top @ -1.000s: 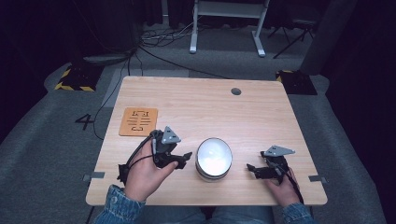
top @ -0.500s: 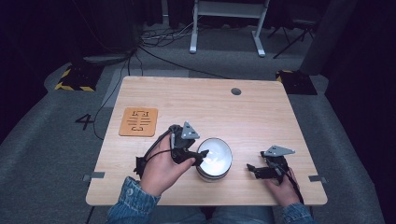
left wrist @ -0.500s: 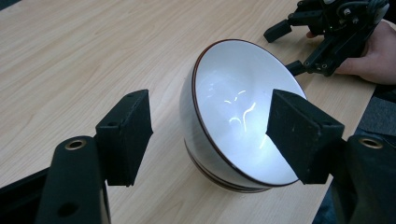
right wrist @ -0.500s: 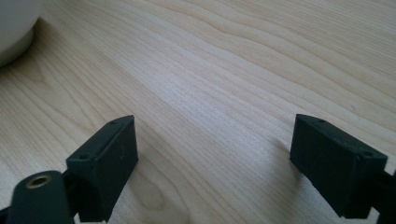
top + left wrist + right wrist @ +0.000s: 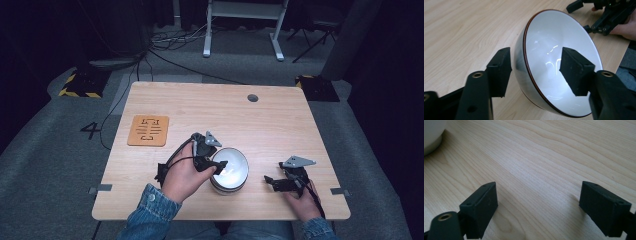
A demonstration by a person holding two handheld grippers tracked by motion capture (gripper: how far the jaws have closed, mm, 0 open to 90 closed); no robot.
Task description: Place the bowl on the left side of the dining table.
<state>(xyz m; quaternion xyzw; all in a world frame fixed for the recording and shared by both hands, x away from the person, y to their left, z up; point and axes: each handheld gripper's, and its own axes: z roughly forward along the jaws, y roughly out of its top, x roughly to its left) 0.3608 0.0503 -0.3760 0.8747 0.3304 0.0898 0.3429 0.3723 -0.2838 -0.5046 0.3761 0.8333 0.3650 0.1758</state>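
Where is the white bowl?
In the high view, the white bowl sits near the table's front edge, between both tongs, its rim straddled by the left tongs.

One white bowl [image 5: 229, 170], one orange mat [image 5: 148, 130], two grippers, one table [image 5: 210, 112].

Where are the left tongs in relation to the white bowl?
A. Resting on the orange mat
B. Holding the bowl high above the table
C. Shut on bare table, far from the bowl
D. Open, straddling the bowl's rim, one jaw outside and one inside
D: in the left gripper view the left tongs stand open astride the rim of the white bowl.
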